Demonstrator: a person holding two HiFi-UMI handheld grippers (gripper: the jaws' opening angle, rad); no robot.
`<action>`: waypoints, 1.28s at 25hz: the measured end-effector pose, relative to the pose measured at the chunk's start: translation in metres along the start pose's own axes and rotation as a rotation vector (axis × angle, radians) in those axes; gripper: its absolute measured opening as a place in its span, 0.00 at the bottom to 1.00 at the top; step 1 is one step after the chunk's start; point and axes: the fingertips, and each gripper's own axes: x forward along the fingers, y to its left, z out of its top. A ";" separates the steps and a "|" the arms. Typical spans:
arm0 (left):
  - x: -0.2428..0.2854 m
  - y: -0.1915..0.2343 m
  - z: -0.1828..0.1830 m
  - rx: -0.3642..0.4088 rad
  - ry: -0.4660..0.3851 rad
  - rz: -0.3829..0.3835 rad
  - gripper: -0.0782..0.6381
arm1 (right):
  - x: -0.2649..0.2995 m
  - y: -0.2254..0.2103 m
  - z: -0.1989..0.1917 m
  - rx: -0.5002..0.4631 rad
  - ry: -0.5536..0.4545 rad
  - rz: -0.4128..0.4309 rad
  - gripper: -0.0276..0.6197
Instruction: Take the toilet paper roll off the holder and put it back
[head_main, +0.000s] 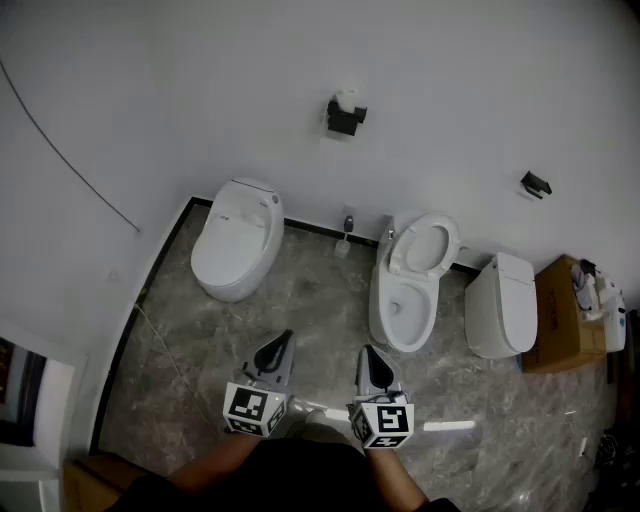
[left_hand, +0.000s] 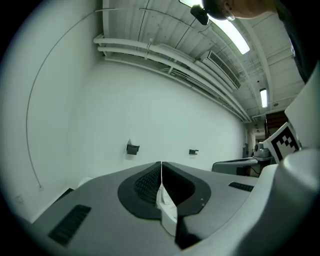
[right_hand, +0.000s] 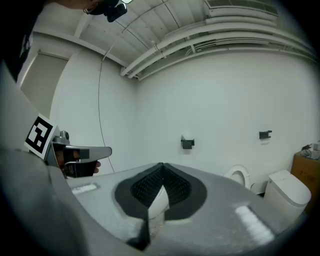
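A white toilet paper roll (head_main: 347, 98) stands on a black wall holder (head_main: 345, 119) high on the white wall; that holder (right_hand: 187, 143) shows far off in the right gripper view, and also as a small black holder (left_hand: 132, 148) in the left gripper view. Both grippers hang low near my body, far from the wall. My left gripper (head_main: 280, 344) is shut with nothing between its jaws. My right gripper (head_main: 369, 357) is shut and empty too.
A closed white toilet (head_main: 233, 240) stands left, an open one (head_main: 410, 285) in the middle, a third (head_main: 503, 305) right. A second black holder (head_main: 535, 184) is on the wall at right. A cardboard box (head_main: 562, 318) sits at far right.
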 end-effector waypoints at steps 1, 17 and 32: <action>0.006 -0.004 0.001 0.002 -0.001 0.003 0.14 | 0.000 -0.007 0.001 -0.002 0.001 0.002 0.04; 0.083 -0.056 0.002 0.034 0.014 0.069 0.14 | 0.020 -0.106 -0.009 0.060 -0.007 0.051 0.04; 0.220 0.045 -0.001 0.049 0.012 0.025 0.14 | 0.178 -0.139 -0.006 0.035 0.031 0.000 0.04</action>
